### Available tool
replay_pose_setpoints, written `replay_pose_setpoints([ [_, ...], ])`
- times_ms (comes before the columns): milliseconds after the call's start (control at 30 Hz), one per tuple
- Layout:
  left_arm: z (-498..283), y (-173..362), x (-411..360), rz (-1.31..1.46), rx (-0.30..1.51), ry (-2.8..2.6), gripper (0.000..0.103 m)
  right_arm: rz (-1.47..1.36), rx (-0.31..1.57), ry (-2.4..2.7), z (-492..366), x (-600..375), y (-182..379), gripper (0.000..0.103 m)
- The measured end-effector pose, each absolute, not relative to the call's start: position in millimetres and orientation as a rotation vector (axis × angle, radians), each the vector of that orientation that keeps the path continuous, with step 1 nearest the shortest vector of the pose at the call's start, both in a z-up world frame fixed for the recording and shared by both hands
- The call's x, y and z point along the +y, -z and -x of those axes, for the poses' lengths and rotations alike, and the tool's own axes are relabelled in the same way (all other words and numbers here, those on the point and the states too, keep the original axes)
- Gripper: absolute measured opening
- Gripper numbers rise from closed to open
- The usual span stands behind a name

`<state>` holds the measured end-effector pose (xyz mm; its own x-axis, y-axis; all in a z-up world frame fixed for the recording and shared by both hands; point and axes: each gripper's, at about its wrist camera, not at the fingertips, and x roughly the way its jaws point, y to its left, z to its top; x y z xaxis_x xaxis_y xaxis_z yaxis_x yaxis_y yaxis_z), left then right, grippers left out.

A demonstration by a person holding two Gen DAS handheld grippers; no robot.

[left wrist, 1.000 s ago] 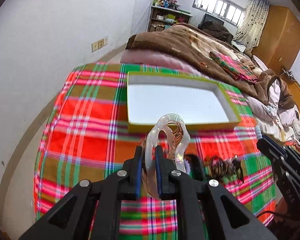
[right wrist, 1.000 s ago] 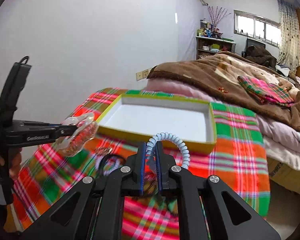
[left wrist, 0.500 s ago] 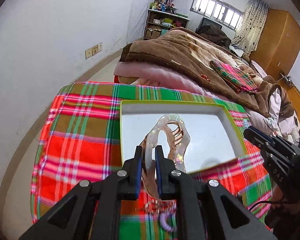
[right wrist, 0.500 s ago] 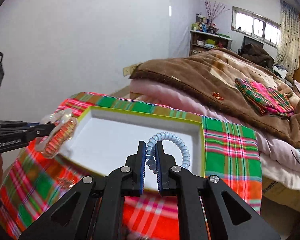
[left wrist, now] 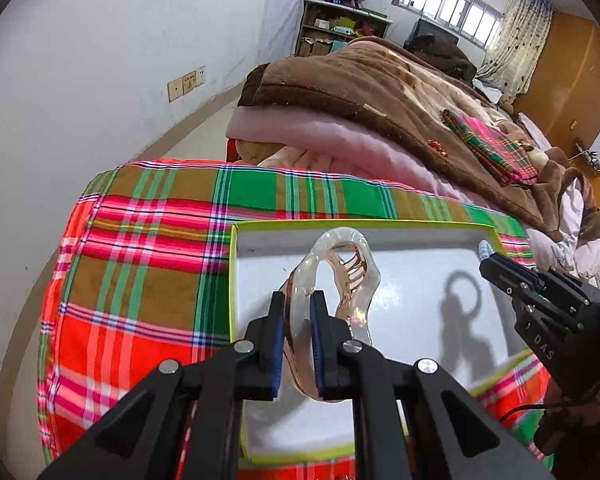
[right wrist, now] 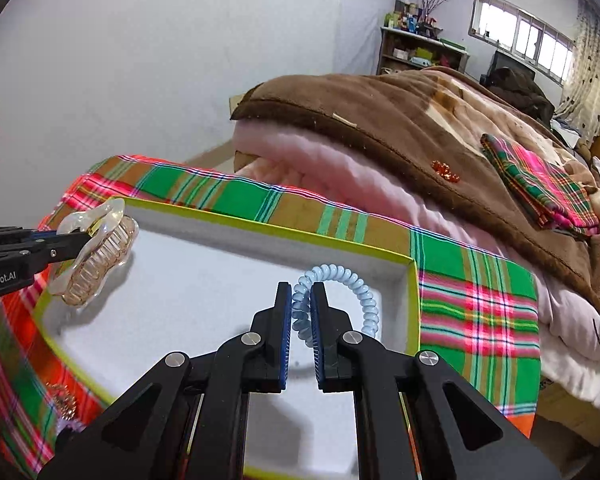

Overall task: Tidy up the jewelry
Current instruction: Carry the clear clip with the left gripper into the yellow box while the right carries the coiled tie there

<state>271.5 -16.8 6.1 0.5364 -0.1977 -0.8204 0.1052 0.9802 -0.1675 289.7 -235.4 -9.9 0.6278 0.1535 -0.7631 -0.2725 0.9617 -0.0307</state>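
My left gripper point(left wrist: 298, 300) is shut on a clear pinkish hair claw clip point(left wrist: 348, 276) and holds it above the left part of a white tray with a yellow-green rim point(left wrist: 233, 280). The clip also shows at the left of the right wrist view point(right wrist: 100, 256). My right gripper point(right wrist: 300, 292) is shut on a light blue spiral hair tie point(right wrist: 360, 288) and holds it above the tray's point(right wrist: 412, 300) right part. The right gripper shows in the left wrist view point(left wrist: 500, 268), casting a ring shadow on the tray floor.
The tray sits on a red, green and pink plaid cloth point(left wrist: 148, 264). A small gold ornament point(right wrist: 66, 402) lies on the cloth by the tray's near left side. Behind is a bed with a brown blanket point(right wrist: 400, 120) and pink quilt point(left wrist: 340, 140).
Both grippers moved forward over the tray, carrying the clip and the hair tie. The loose items on the cloth have dropped out of the left wrist view.
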Motion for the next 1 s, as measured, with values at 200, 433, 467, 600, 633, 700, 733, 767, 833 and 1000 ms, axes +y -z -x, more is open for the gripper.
replay_pose_setpoints([
  [200, -278.6, 4.8, -19.7, 0.090, 1.007, 0.174, 0.013, 0.165, 0.887, -0.235, -302.3, -231.9, 19.9, 0.010],
  [433, -281.8, 10.2, -19.8, 0.067, 1.016, 0.166, 0.013, 0.179, 0.904, -0.233, -311.0, -227.7, 27.3, 0.010],
  [467, -281.8, 10.2, -19.0, 0.070, 1.017, 0.165, 0.013, 0.181, 0.907, -0.233, -311.9, -226.9, 28.0, 0.010],
  [600, -282.0, 10.6, -16.6, 0.066, 1.015, 0.157, 0.013, 0.179, 0.914, -0.235, -314.2, -226.5, 30.8, 0.010],
  [633, -282.2, 10.8, -16.6, 0.068, 1.016, 0.158, 0.013, 0.180, 0.920, -0.234, -315.2, -226.5, 32.0, 0.010],
  [700, -282.6, 11.3, -16.0, 0.071, 1.021, 0.156, 0.013, 0.182, 0.929, -0.238, -316.5, -226.4, 34.0, 0.010],
  [733, -282.5, 11.1, -16.1, 0.068, 1.021, 0.154, 0.013, 0.184, 0.930, -0.234, -316.8, -226.3, 34.5, 0.010],
  [767, -282.6, 11.1, -16.3, 0.066, 1.022, 0.152, 0.013, 0.185, 0.928, -0.233, -317.0, -226.0, 34.6, 0.010],
  [833, -283.3, 11.2, -16.5, 0.062, 1.023, 0.151, 0.014, 0.180, 0.932, -0.236, -318.1, -226.6, 35.3, 0.010],
  [1000, -283.9, 13.4, -16.9, 0.061, 1.032, 0.141, 0.021, 0.172, 0.941, -0.235, -320.1, -227.4, 36.8, 0.010],
])
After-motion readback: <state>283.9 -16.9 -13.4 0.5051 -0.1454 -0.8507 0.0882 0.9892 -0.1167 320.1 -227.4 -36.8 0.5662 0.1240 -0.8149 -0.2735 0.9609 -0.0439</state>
